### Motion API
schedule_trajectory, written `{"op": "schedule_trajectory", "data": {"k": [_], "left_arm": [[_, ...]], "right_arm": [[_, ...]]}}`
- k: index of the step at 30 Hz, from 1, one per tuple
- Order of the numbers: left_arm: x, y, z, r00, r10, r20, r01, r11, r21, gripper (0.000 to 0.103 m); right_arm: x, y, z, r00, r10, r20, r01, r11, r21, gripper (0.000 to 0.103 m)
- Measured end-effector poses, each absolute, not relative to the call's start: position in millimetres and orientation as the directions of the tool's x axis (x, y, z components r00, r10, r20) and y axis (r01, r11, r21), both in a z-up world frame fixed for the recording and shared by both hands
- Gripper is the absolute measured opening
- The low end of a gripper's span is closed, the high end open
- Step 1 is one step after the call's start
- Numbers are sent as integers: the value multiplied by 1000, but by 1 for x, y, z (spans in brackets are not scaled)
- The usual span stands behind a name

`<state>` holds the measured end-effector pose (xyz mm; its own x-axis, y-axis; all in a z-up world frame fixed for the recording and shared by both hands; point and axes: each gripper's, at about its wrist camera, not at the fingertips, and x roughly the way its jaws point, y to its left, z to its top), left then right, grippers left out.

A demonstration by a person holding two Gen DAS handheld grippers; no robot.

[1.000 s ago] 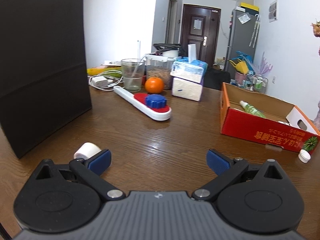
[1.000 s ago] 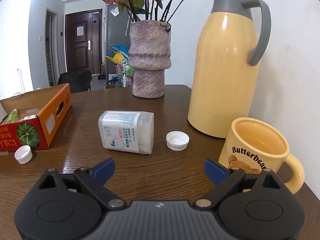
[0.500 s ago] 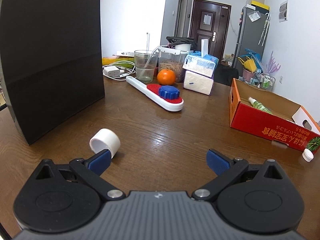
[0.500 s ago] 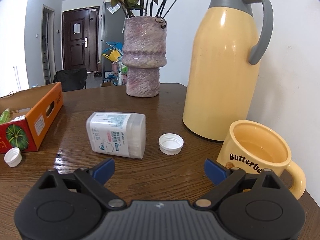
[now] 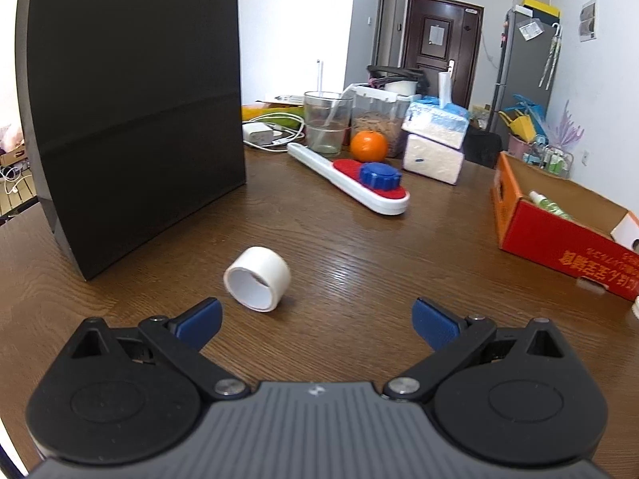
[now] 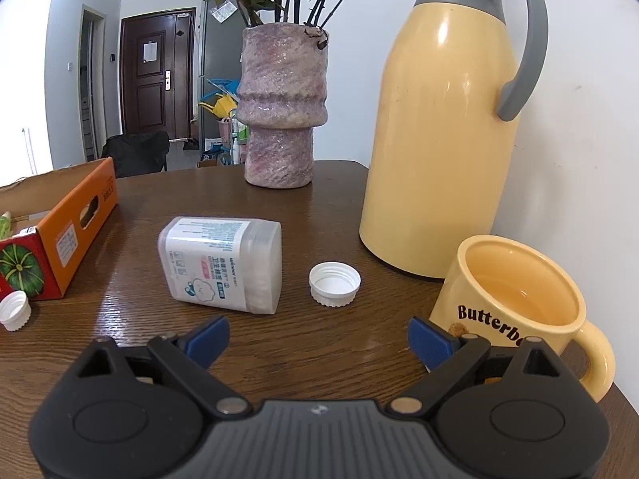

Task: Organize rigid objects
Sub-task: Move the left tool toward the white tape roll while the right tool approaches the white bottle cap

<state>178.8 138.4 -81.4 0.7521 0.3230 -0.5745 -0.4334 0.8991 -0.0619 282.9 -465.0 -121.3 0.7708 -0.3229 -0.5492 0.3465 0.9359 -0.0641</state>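
My left gripper [image 5: 315, 321] is open and empty above the wooden table. A white tape roll [image 5: 257, 277] lies on its side just beyond the left finger. A red cardboard box [image 5: 559, 231] holding a green bottle stands to the right. My right gripper [image 6: 317, 337] is open and empty. Ahead of it lie a clear cotton-swab box [image 6: 223, 263] on its side and a white bottle cap [image 6: 334, 282]. Another white cap [image 6: 15, 310] sits by the orange end of the box [image 6: 60, 231].
A tall black paper bag [image 5: 131, 115] stands at left. A white-and-red tool with a blue knob [image 5: 355, 181], an orange [image 5: 369, 145], a glass and tissue packs lie further back. A yellow thermos [image 6: 443, 127], a yellow mug [image 6: 515, 311] and a purple vase [image 6: 281, 107] stand at right.
The left view has shifted left and back, so the tape roll now lies fully in view ahead of the left finger. The right gripper has moved a little closer to the swab box and cap.
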Motion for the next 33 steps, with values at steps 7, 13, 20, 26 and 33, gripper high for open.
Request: {"op": "schedule_trajectory", "data": {"k": [7,13,20,26,33], "left_arm": [[186,158,-88,732,349,-585,-457,888,-43,103],[197,165,-92,721,358,-594,-458,889,-21,103],[210,169,-96,708,369,-602,-464,886,-3,103],[220,167,-100,704,370,-606,-451,892,21,103],[227,168,-104,707,356,-610,-435,900,22,103]], "right_arm": [[292,-469,-124,764,-332,-553,351,933,-75,87],[305,-476,-128,748,-348,-565,366,927,-86,81],[318,-473,-132,736,-362,-572,356,926,-128,77],[328,-474,-135,728,-368,-579,350,925,-148,72],[337,-475,-136,725,-376,-577,346,923,-166,70]]}}
